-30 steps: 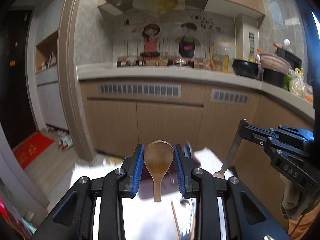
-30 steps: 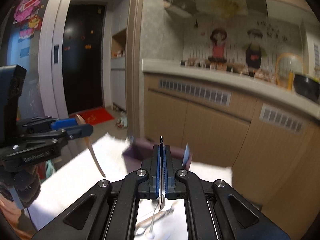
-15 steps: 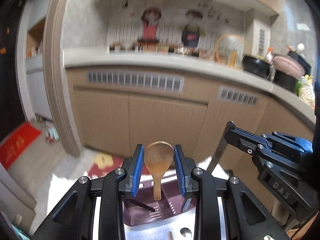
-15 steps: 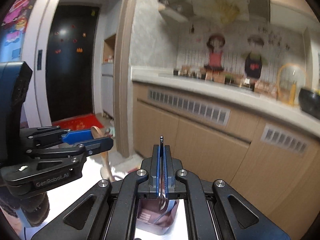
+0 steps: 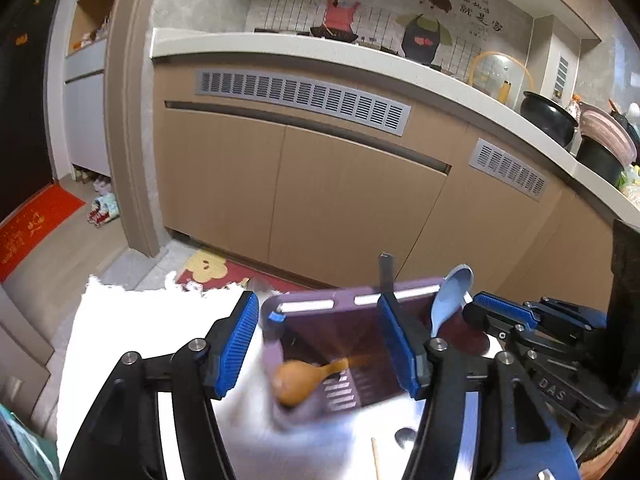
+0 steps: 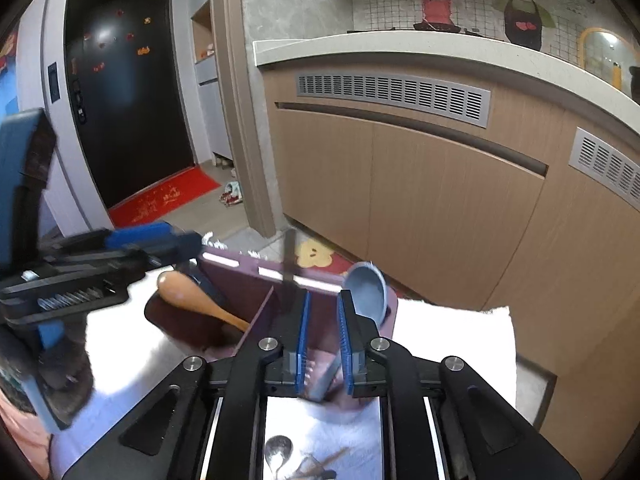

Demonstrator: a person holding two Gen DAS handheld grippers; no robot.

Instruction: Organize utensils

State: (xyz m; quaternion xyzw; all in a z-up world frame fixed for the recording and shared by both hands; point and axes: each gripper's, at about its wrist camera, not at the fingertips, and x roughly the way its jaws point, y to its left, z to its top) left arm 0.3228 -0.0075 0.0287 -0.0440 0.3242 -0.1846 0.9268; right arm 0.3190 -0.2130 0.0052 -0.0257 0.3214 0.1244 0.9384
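Wooden spoon (image 5: 308, 376) lay tipped in the purple caddy (image 5: 360, 304) on the desk, light, stiff and smooth, best taken at its neck. My left gripper (image 5: 324, 350) had its jaws wide apart; the right gripper (image 6: 323, 340) stood slightly apart around what seemed a metal handle (image 6: 289, 268), perhaps released.

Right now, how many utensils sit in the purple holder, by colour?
Brown wooden spoon: 1
Blue spoon: 1
Dark metal utensil, only its handle clear: 1
Total in the holder: 3
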